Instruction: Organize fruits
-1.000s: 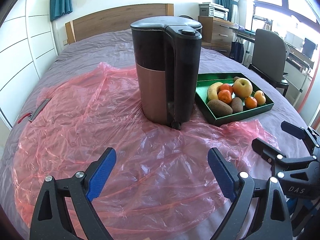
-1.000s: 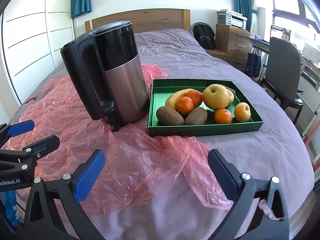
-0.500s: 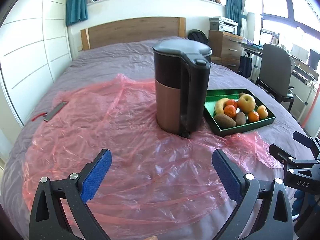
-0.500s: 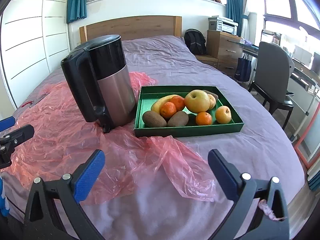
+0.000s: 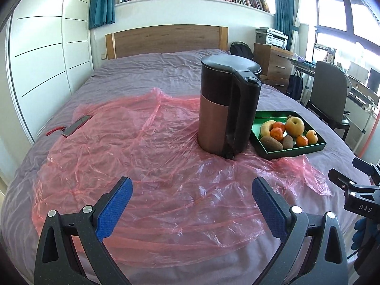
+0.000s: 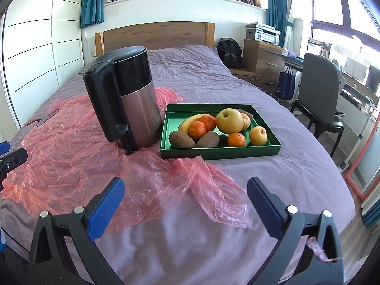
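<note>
On the bed [image 6: 237,76], fruit is sitting in the green tray [image 6: 220,153], right of the kettle [image 6: 128,102]. Left gripper [image 5: 192,196] fingers have just been opening, nothing between them; right gripper [image 6: 185,196] fingers are standing open, empty.

The kettle [image 6: 128,102] stands on the plastic sheet [image 6: 71,166], the fruit tray [image 6: 220,153] just right of it.

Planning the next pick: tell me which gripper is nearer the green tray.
Right. The right gripper faces the green tray almost head-on; the left gripper sits further left, facing the kettle, tray off to its right.
</note>
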`<state>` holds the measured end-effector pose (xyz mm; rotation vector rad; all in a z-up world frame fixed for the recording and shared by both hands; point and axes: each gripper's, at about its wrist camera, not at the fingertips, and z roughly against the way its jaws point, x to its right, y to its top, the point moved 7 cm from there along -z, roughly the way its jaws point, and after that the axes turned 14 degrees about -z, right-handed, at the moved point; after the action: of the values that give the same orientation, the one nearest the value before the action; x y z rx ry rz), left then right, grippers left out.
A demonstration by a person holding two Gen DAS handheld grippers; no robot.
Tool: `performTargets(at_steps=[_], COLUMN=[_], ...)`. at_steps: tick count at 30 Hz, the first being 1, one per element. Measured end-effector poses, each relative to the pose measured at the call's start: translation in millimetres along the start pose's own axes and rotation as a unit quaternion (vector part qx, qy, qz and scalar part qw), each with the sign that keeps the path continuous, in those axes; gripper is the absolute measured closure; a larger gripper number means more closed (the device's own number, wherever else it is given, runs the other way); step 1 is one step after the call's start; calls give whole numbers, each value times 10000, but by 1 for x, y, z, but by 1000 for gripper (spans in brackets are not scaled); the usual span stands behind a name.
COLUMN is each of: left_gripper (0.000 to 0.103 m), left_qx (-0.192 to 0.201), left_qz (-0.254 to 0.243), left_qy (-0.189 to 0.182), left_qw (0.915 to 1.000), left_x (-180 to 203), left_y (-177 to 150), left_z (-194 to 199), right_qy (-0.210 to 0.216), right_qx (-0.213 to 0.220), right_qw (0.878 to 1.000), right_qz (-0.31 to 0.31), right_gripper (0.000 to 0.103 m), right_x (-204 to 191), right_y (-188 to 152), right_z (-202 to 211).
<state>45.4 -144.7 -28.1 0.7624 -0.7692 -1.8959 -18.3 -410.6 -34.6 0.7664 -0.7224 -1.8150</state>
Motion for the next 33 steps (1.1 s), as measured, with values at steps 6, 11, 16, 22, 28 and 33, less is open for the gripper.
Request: performTargets(at_steps=[6,11,16,22,28,33], left_gripper=[4,4,3,2,2,2], left_qx=[27,14,0,-37,-98,-139], left_qz=[61,131,87,88,61,84], left_qy=[-43,-68,-67,-50,-39,-21], left_qw=[10000,9999,9999,9999,9999,9999], left_x=[-1,-3,1,0,1,0], left_y=[0,-2,-4,-4,-7,-9], left_z=[4,5,5,2,0,-2], right_qy=[2,4,-4,-4,-2,-4], right_qx=[-12,-15,-19,-25,-31,-33], right_qw=[10000,10000,10000,10000,10000,10000], right_qz=[49,51,49,40,51,37], right_gripper=[0,0,0,0,0,0], right_x=[-2,-2,-1,0,0,-1], right_y=[-3,-3,-4,-4,-4,-4], right_z=[4,3,3,4,3,2])
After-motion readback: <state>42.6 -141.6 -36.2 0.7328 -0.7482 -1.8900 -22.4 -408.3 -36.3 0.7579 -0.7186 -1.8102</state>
